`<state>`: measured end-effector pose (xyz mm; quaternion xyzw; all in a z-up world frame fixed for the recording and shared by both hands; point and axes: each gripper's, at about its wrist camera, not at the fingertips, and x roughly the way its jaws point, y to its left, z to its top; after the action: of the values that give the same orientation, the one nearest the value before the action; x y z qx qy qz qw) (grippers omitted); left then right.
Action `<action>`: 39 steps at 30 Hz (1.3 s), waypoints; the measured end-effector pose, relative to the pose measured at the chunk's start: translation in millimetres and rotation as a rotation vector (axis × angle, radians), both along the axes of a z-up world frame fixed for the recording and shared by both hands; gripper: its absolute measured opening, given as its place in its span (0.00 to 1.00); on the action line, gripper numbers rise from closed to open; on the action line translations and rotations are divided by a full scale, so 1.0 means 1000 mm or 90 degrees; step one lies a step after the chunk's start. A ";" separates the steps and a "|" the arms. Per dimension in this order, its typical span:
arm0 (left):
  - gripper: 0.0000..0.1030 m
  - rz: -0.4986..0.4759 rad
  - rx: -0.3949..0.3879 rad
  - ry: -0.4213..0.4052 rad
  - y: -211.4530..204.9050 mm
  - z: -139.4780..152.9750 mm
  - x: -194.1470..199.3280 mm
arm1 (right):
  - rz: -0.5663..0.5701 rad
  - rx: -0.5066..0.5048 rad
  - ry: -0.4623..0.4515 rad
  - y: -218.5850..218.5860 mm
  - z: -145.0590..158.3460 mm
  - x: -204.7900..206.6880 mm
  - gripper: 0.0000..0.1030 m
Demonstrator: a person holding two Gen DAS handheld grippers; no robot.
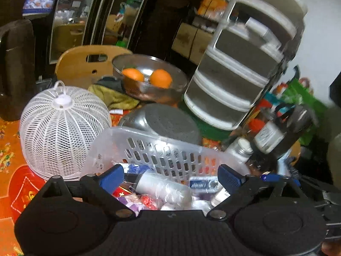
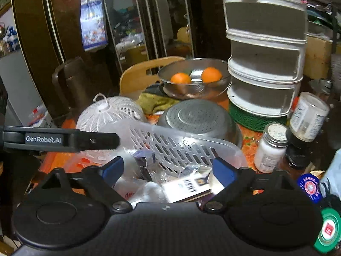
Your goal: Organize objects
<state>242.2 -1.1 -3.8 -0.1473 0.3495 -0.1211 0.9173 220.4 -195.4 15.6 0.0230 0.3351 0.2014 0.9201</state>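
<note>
Basket [image 2: 181, 147] holds a white "KENT" box [image 2: 187, 188].

1. We log the basket [image 1: 170, 149]: clear plastic with slotted walls.
2. At its 10 o'clock we record the dome cover [image 1: 61, 136]: white lattice mesh.
3. At 12 o'clock we note the colander [image 2: 198, 117]: grey metal, dotted with fine holes.
4. Beyond it we list the mesh bowl [image 2: 191, 89], silver, with two oranges [image 2: 180, 78].
5. We enter the tablecloth [image 1: 8, 149]: orange, small floral print.
6. We record the gripper pads [image 2: 113, 168] as blue on black frames.
7. At 2 o'clock we note the tiered container [image 2: 264, 64]: grey-white, on a green lattice base.
</note>
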 end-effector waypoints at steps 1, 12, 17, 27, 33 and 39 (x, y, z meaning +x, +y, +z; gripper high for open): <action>0.94 -0.002 -0.010 -0.014 0.005 0.004 -0.009 | -0.005 0.010 -0.003 -0.004 0.004 -0.009 0.99; 0.98 -0.024 0.037 -0.045 0.010 0.015 -0.075 | -0.112 -0.027 -0.030 -0.024 0.001 -0.069 1.00; 0.98 -0.004 0.096 -0.012 0.000 0.006 -0.065 | -0.131 -0.035 -0.011 -0.022 0.001 -0.061 1.00; 0.98 -0.004 0.102 0.012 -0.006 0.001 -0.064 | -0.122 -0.061 0.025 -0.013 -0.002 -0.062 1.00; 0.97 -0.019 0.102 0.024 -0.011 -0.003 -0.064 | -0.126 -0.059 0.035 -0.012 -0.002 -0.064 1.00; 0.97 -0.015 0.111 0.018 -0.016 -0.003 -0.066 | -0.134 -0.061 0.037 -0.013 -0.002 -0.065 1.00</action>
<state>175.8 -17.0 -6.4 -0.0647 0.3734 -0.0992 0.9201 155.0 -208.5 13.4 0.0198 0.3665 0.0865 0.9262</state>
